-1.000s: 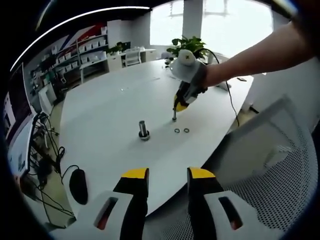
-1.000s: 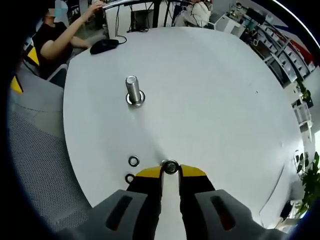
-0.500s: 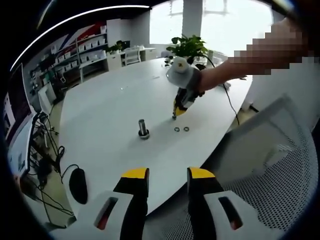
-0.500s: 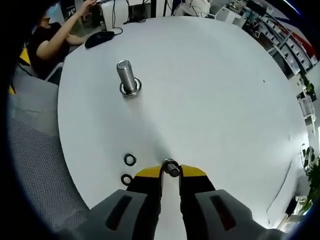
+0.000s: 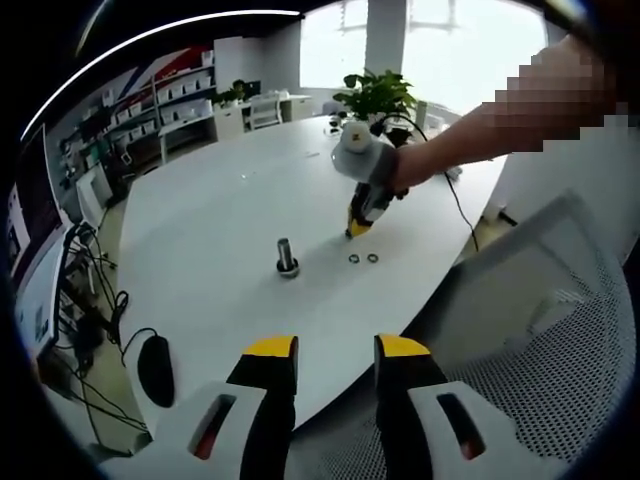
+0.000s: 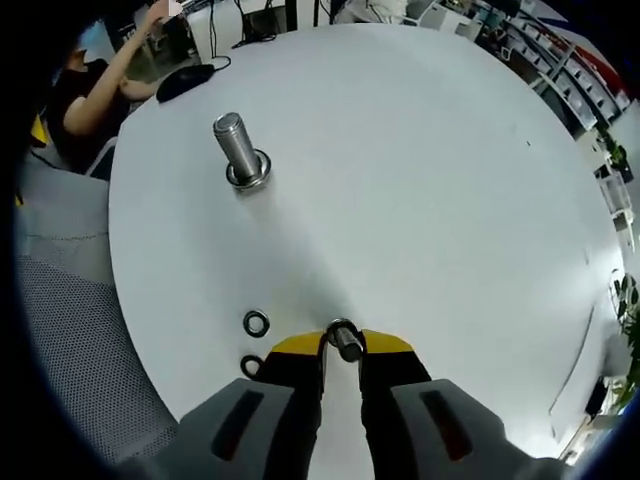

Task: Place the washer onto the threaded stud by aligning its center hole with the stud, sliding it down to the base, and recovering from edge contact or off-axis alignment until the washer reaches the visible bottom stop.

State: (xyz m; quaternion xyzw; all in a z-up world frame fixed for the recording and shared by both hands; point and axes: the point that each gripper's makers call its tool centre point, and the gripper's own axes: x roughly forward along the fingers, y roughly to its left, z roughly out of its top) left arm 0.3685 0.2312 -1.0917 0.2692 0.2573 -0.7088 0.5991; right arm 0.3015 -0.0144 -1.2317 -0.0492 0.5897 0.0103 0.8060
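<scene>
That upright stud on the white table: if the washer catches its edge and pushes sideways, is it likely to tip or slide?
The stud stands upright on a wider ring base, which should resist light nudges. It looks solid metal, so probably heavy for its size. Nothing visibly fastens it to the smooth table, so a firm sideways push from the right gripper could slide or tip it.

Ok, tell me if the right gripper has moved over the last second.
Yes. In the left gripper view the right gripper has lifted slightly off the table, away from the two loose washers; the stud holds its place.
</scene>
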